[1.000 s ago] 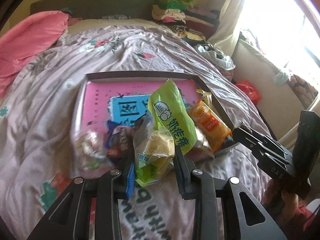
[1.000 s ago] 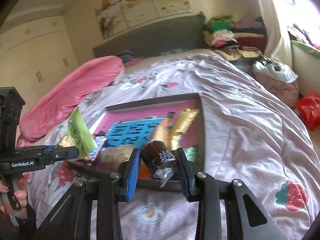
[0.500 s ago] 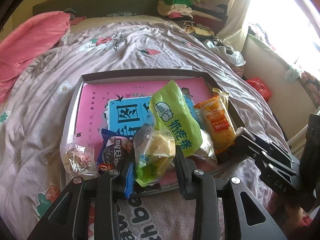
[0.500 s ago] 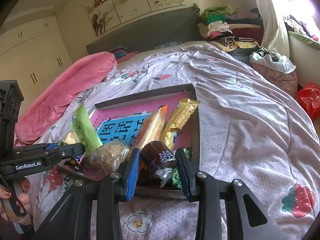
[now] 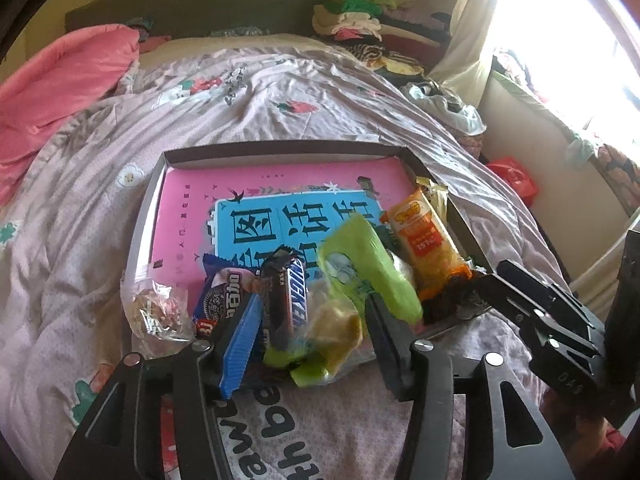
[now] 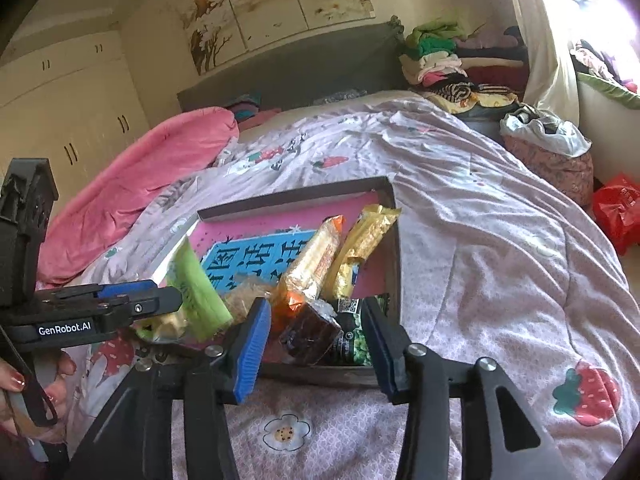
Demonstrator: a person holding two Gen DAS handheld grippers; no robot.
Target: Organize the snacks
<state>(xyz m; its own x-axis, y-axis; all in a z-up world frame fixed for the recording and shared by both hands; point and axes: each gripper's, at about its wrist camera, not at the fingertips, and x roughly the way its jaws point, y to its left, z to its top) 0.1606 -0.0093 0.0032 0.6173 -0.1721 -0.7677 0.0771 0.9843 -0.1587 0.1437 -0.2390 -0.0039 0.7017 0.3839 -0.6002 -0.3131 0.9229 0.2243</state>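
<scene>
Both tongs opening — left tongs [image 5: 308, 322], right tongs [image 6: 314, 330]

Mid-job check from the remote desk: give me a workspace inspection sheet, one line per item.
Surface: pink-lilac printed quilt on a bed.
Job's things: shallow dark box holding a green milk-candy bag, orange wafer pack, Snickers bar, dark brown wrapped cake.
Clutter: folded clothes pile, red plastic bag.
Grippers: left gripper jaws opening, green bag between; right gripper jaws opening, brown cake between.
Cables: nothing seen.
Surroundings: cream wardrobe, bright window.
</scene>
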